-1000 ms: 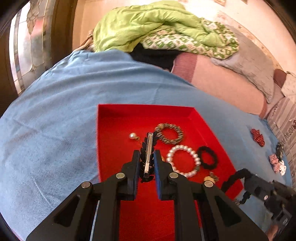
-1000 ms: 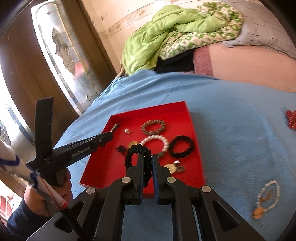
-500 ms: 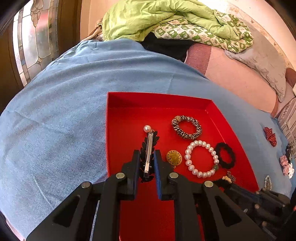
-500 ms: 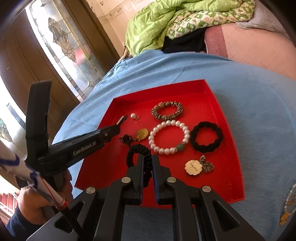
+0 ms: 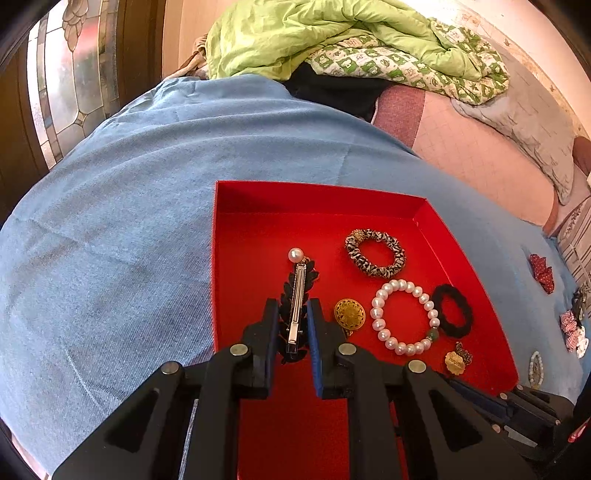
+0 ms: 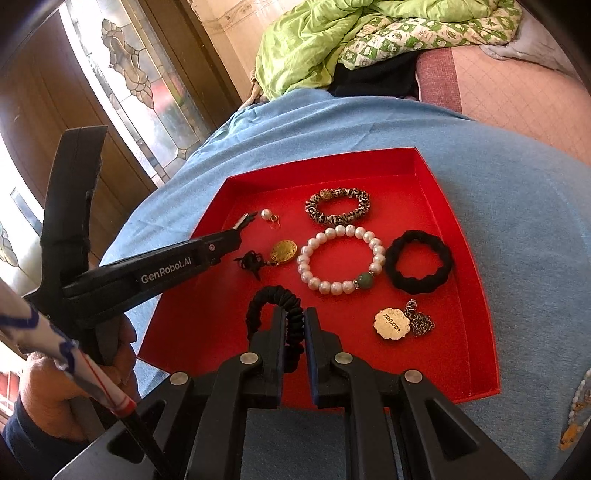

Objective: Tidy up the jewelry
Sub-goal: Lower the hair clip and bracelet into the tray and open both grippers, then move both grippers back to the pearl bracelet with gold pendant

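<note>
A red tray point(image 5: 236, 221) point(image 6: 476, 288) lies on a blue cloth. My left gripper point(image 5: 292, 314) is shut on a black leaf-shaped hair clip point(image 5: 297, 295) with a silver bar, held low over the tray's left part; it also shows in the right wrist view point(image 6: 240, 230). My right gripper point(image 6: 294, 321) is shut on a black ribbed hair tie point(image 6: 271, 299) above the tray's near edge. In the tray lie a pearl earring point(image 5: 295, 254), a leopard scrunchie point(image 6: 338, 205), a pearl bracelet point(image 6: 340, 258), a black scrunchie point(image 6: 419, 264), a gold disc point(image 5: 349, 313) and a gold tag with chain point(image 6: 393, 323).
More pieces lie on the blue cloth right of the tray: a red bow point(image 5: 541, 271), checked bows point(image 5: 570, 328) and a beaded pendant point(image 6: 576, 417). A green quilt point(image 5: 314, 33) is heaped at the back. A stained-glass door point(image 6: 140, 85) stands at the left.
Both grippers have moved forward and lower over the tray, each keeping its item. The hair clip's tip now reaches close to the pearl earring.
</note>
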A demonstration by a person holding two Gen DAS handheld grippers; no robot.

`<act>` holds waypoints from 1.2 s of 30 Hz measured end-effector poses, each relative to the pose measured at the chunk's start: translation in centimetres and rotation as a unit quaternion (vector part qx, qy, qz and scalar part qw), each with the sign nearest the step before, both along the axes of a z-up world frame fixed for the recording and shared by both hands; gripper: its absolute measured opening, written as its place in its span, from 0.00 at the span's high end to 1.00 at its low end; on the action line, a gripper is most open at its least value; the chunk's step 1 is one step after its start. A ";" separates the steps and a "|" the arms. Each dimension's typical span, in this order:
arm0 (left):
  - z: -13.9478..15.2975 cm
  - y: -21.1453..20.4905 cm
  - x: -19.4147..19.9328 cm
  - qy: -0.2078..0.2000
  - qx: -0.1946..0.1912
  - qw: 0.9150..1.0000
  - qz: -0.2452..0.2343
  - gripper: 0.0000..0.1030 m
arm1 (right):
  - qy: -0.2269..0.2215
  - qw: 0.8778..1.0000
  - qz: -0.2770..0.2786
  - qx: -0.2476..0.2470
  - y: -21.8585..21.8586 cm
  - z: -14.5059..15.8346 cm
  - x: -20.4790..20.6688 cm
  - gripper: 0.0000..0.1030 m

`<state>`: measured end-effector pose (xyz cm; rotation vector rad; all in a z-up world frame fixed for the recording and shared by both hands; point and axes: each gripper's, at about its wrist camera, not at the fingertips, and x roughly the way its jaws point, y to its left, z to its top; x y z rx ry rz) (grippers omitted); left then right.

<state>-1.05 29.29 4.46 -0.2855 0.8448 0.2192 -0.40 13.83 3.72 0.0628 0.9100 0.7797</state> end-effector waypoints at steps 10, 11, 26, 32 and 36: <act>0.3 -0.1 -0.2 -0.006 -0.002 1.000 0.004 0.86 | -0.012 1.000 0.006 0.000 0.1 0.5 -0.5 0.75; 0.3 -0.1 -0.2 -0.006 -0.001 1.000 0.004 0.86 | -0.012 1.000 0.006 0.002 0.0 0.7 -0.6 0.75; 1.8 -0.7 -0.5 -0.037 0.003 0.999 0.004 0.75 | -0.013 0.999 -0.025 0.044 -3.5 3.2 0.2 0.75; 3.4 -3.5 -0.8 -0.070 0.028 0.997 -0.017 0.74 | -0.017 0.997 -0.047 0.051 -6.6 4.3 -0.2 0.75; 3.7 -6.1 -0.7 -0.074 0.048 0.995 -0.044 0.73 | -0.021 0.996 -0.068 0.056 -9.3 5.1 -0.5 0.75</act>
